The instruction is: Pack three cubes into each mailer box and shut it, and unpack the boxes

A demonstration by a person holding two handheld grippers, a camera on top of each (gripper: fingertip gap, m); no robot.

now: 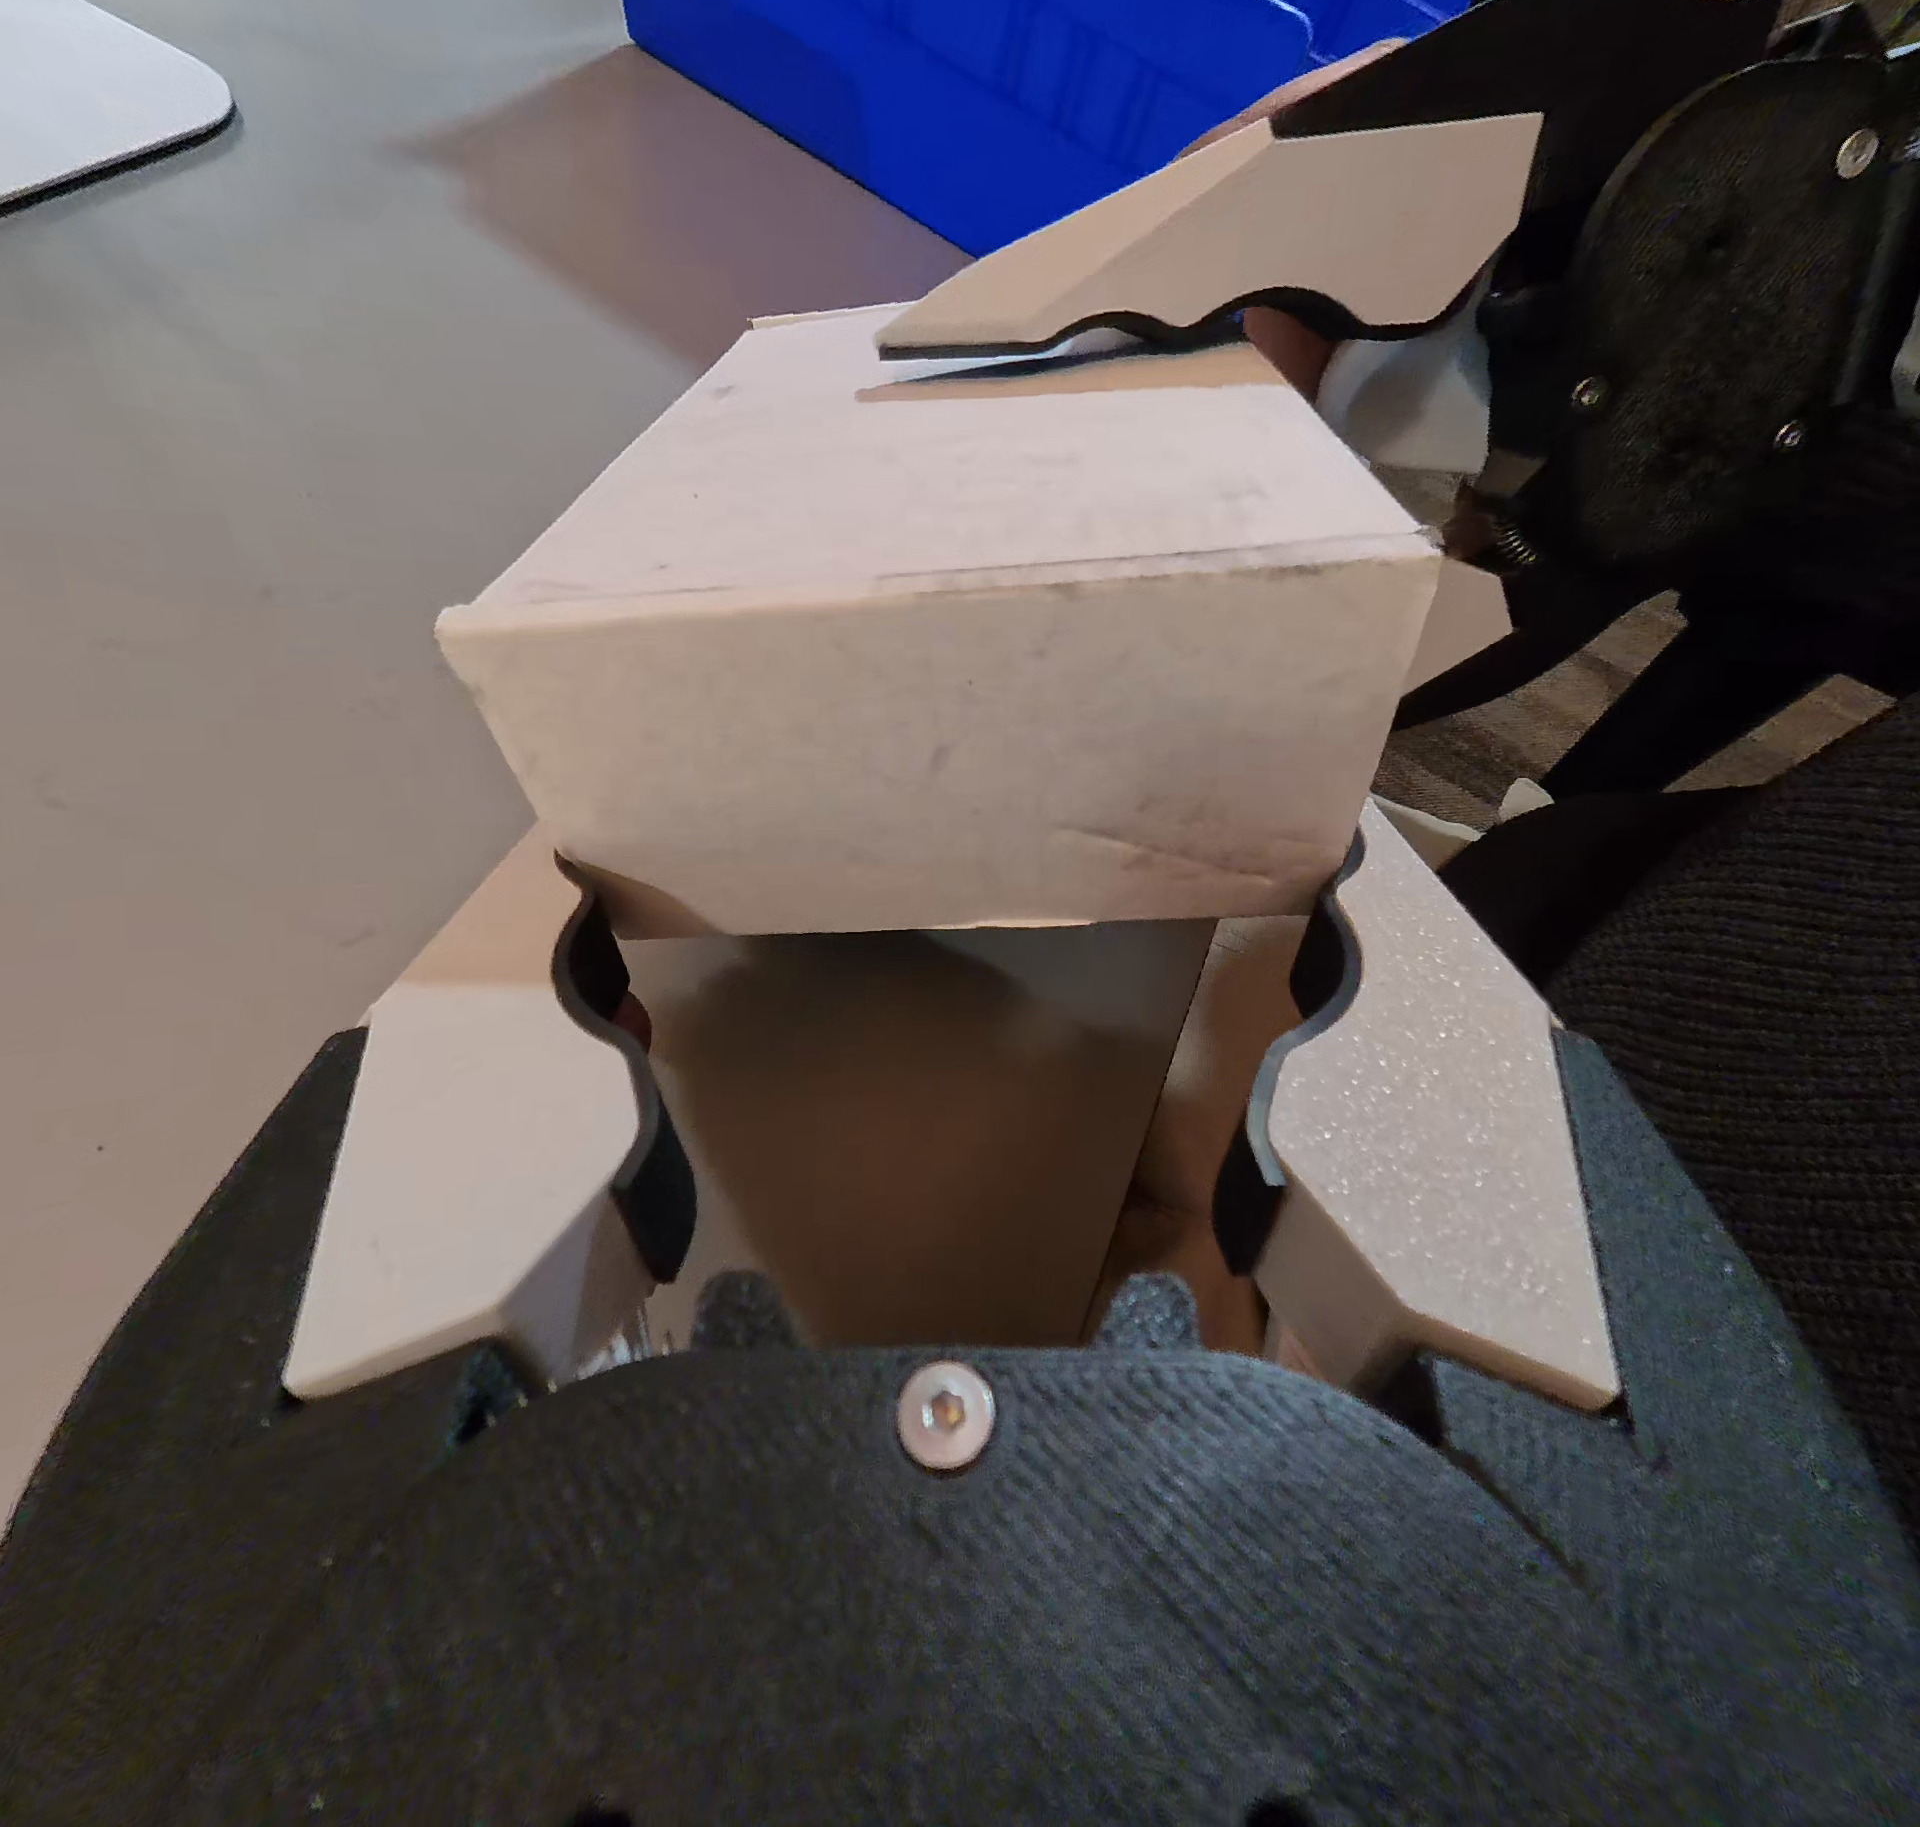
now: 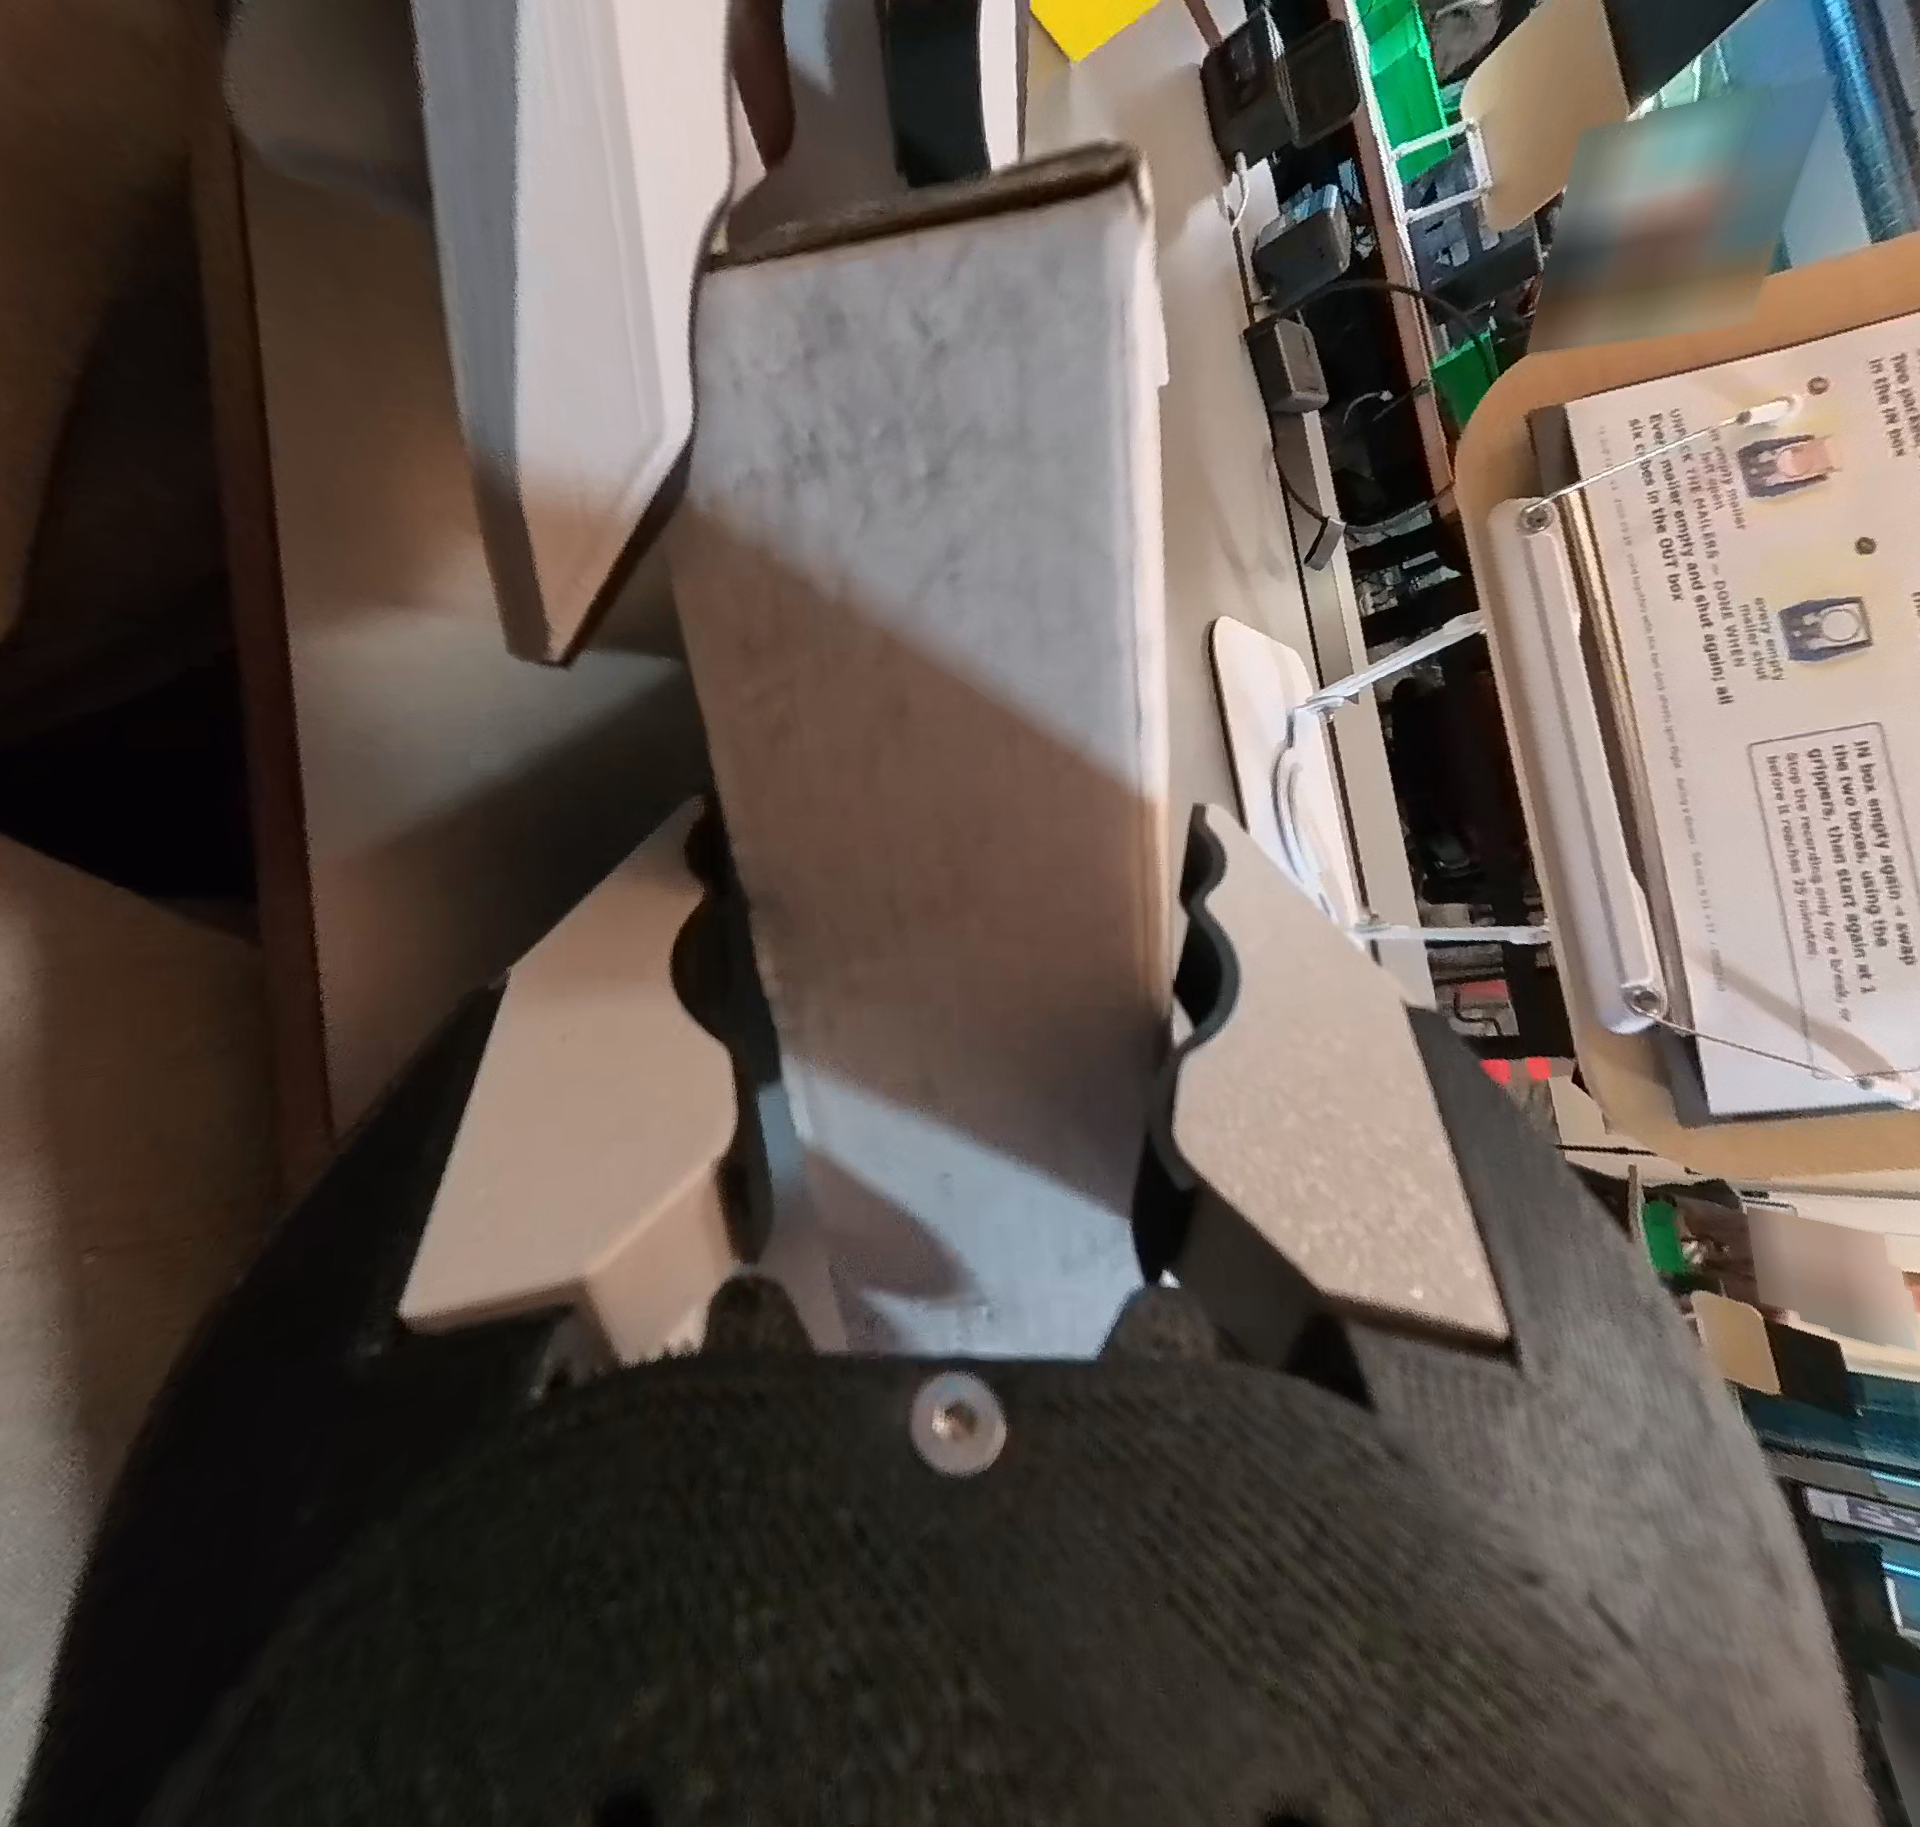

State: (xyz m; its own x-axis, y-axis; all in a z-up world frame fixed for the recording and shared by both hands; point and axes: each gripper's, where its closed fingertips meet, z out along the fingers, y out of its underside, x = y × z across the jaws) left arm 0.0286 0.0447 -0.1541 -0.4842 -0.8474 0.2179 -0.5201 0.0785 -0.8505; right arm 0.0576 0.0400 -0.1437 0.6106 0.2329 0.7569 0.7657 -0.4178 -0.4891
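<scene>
- Up close, a white cardboard mailer box (image 1: 935, 634) is held off a grey table (image 1: 260, 582) between two handheld grippers; it looks closed, its lid flat on top.
- From the left wrist view, the left gripper (image 1: 961, 904) reaches in from six o'clock, its white fingers (image 1: 1434, 1102) set against the two lower corners of the box's near end, pinching it from either side.
- At about one o'clock in that view, the right gripper (image 1: 1039, 364) comes in from the far right. Its upper finger lies on the box's top, and the lower one is mostly hidden behind the box.
- From the right wrist view, the same box (image 2: 914, 634) runs away from the camera toward twelve o'clock, clamped between the right gripper's (image 2: 956, 946) two fingers (image 2: 1320, 1102), which press on opposite faces.
- At twelve o'clock in the right wrist view, the left gripper's fingers (image 2: 831, 42) touch the box's far end.
- A blue bin (image 1: 987, 63) stands on the table at twelve o'clock in the left wrist view, well apart from the box.
- A white pad (image 1: 83, 94) lies at ten o'clock on the table.
- An instruction sheet on a stand (image 2: 1714, 738) sits at three o'clock in the right wrist view.
</scene>
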